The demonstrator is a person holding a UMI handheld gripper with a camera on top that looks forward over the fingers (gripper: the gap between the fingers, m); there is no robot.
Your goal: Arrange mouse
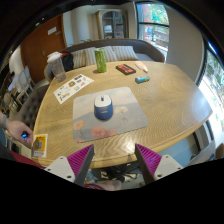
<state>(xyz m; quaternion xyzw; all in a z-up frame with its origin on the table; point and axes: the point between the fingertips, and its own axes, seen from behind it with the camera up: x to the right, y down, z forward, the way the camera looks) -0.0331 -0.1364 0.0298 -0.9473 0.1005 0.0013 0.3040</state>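
A grey and blue computer mouse (103,106) lies on a translucent grey mouse mat (108,112) in the middle of a round wooden table (160,95). My gripper (113,160) hovers high above the table's near edge, well short of the mouse. Its two fingers with magenta pads (82,160) stand wide apart with nothing between them.
On the table lie a green bottle (100,60), a white jug (56,65), a paper sheet (72,89), a dark box (125,69), a small teal thing (142,79) and a card (40,146). A hand (20,131) rests by the card. Chairs stand beyond the table.
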